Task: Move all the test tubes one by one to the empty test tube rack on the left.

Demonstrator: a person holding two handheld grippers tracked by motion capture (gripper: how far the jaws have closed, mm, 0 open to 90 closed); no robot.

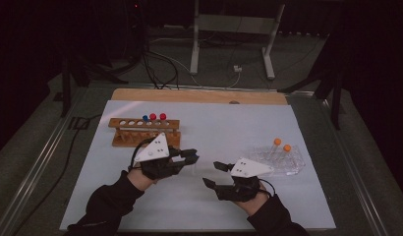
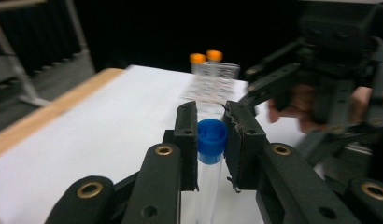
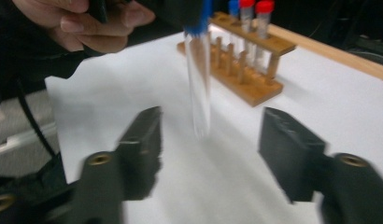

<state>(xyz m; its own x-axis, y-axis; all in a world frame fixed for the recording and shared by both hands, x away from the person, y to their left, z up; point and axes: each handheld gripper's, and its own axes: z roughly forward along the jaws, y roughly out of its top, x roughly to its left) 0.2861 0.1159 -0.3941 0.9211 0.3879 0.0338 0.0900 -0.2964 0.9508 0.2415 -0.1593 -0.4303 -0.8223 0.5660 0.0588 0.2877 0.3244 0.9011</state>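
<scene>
Holding the blue-capped tube [image 2: 211,154] by its cap in my left claw [image 2: 211,140], above the table [image 1: 229,123] centre; right claw [image 3: 210,149] hangs wide, empty. Keep it upright, carry slowly toward the clear rack [image 1: 280,160].

left gripper [image 1: 188,157] near wooden rack [image 1: 144,132] | right gripper [image 1: 214,174] jaws apart, beside clear rack [image 1: 280,161]
</scene>
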